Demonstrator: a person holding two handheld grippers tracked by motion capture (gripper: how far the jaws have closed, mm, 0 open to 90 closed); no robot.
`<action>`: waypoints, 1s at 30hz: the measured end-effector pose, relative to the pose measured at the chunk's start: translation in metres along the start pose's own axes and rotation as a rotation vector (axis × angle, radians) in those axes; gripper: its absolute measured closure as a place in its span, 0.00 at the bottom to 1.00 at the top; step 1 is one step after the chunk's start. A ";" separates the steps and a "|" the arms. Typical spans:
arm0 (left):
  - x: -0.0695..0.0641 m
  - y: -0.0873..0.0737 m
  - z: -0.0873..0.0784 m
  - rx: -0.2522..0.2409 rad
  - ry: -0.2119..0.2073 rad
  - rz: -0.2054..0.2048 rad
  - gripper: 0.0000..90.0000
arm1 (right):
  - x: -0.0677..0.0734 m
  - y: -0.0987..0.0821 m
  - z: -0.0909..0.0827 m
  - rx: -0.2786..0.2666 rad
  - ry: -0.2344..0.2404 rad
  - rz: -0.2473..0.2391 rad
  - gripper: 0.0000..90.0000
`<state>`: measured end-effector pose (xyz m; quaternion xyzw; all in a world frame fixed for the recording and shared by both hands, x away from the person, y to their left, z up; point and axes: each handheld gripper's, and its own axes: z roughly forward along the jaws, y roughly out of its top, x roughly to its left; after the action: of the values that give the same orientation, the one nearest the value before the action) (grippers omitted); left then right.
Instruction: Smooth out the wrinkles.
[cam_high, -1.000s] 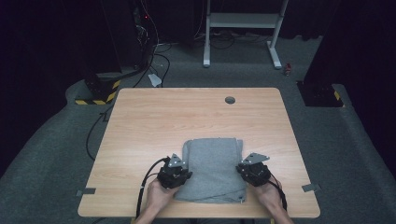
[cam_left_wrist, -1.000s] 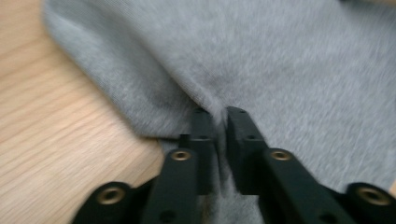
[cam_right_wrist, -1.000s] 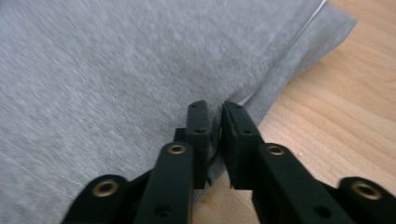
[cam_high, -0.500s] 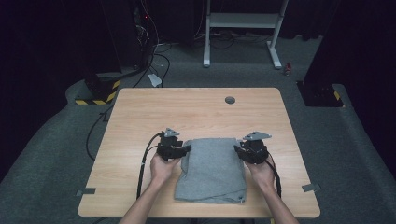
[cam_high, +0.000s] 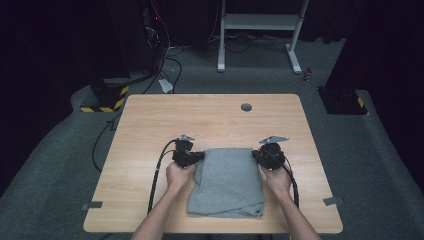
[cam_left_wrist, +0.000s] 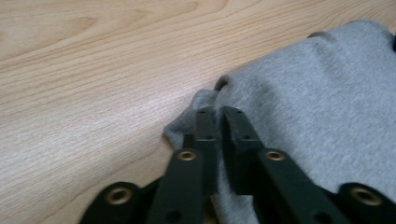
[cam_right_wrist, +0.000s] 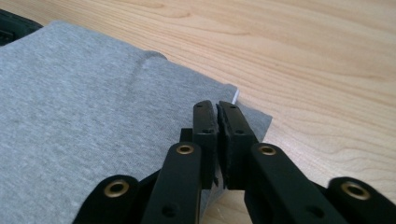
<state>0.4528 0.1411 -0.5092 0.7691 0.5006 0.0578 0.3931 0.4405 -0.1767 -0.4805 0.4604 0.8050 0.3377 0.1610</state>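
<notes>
A folded grey cloth (cam_high: 227, 182) lies on the near half of the wooden table (cam_high: 210, 117). My left gripper (cam_high: 202, 156) is at the cloth's far left corner and my right gripper (cam_high: 254, 155) at its far right corner, both pointing inward. In the left gripper view the jaws (cam_left_wrist: 218, 114) have just been closing and pinch a bunched-up edge of the cloth (cam_left_wrist: 327, 102). In the right gripper view the jaws (cam_right_wrist: 217, 108) have also just been closing and stand together on the corner of the cloth (cam_right_wrist: 93, 116).
A round grommet hole (cam_high: 246, 107) sits in the table near its far edge. Black cables (cam_high: 157, 170) trail from the grippers toward the near edge. Beyond the table are a white desk frame (cam_high: 260, 30) and a yellow-and-black striped block (cam_high: 102, 106) on the dark carpet.
Both hands moved away from the near edge, along the cloth's sides, to its far corners. The cloth has stayed where it lay.
</notes>
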 end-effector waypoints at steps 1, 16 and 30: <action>0.000 0.000 -0.003 -0.003 0.012 0.010 0.98 | 0.000 0.000 -0.001 -0.006 -0.003 -0.007 0.96; -0.002 0.004 -0.036 -0.128 0.107 0.057 0.84 | 0.002 -0.003 -0.009 -0.038 -0.096 -0.065 0.88; -0.063 -0.037 -0.020 -0.050 -0.008 0.289 0.60 | 0.028 -0.051 -0.018 -0.044 0.015 -0.115 0.74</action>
<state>0.3852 0.1076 -0.5014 0.8232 0.3817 0.1232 0.4018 0.3830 -0.1783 -0.5012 0.4072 0.8237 0.3489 0.1841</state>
